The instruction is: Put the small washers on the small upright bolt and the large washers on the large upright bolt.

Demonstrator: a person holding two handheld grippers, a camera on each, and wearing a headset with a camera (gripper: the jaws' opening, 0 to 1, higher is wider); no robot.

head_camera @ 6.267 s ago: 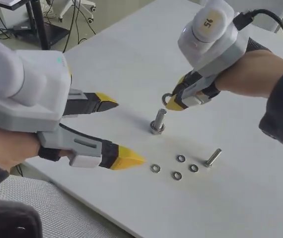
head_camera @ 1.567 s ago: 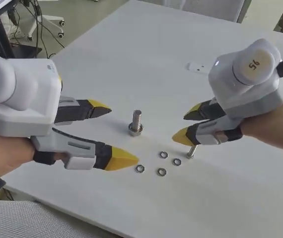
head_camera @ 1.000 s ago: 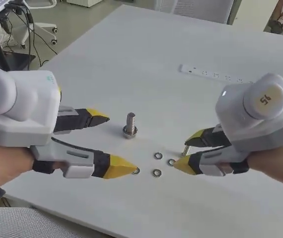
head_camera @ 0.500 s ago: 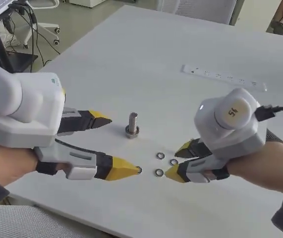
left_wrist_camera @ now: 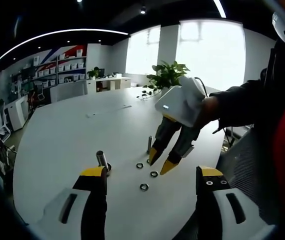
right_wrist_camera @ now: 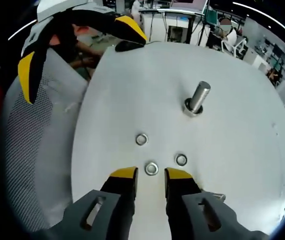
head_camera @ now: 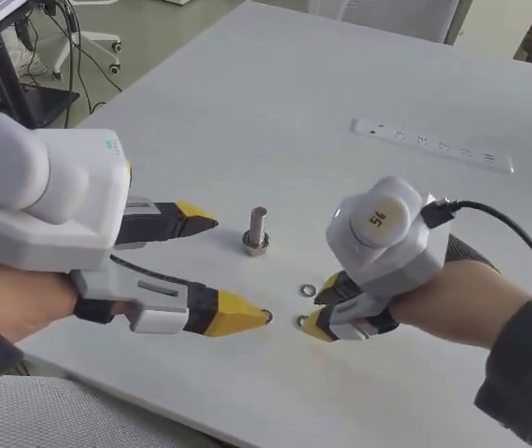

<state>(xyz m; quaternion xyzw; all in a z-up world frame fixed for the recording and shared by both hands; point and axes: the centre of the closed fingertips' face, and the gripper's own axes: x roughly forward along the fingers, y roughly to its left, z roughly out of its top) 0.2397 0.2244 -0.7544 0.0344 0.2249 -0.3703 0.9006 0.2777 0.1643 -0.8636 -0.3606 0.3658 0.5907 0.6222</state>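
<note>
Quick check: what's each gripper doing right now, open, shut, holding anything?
Left gripper: open wide, empty.
Right gripper: open, tips at either side of a washer, nothing gripped.

The small bolt (right_wrist_camera: 218, 196) sits mostly hidden behind the right claw (right_wrist_camera: 151, 174) — just an end shows.

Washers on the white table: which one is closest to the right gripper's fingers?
The small silver metal washer sitting at the gap between the right gripper's yellow-tipped fingers; the other two washers lie farther out.
</note>
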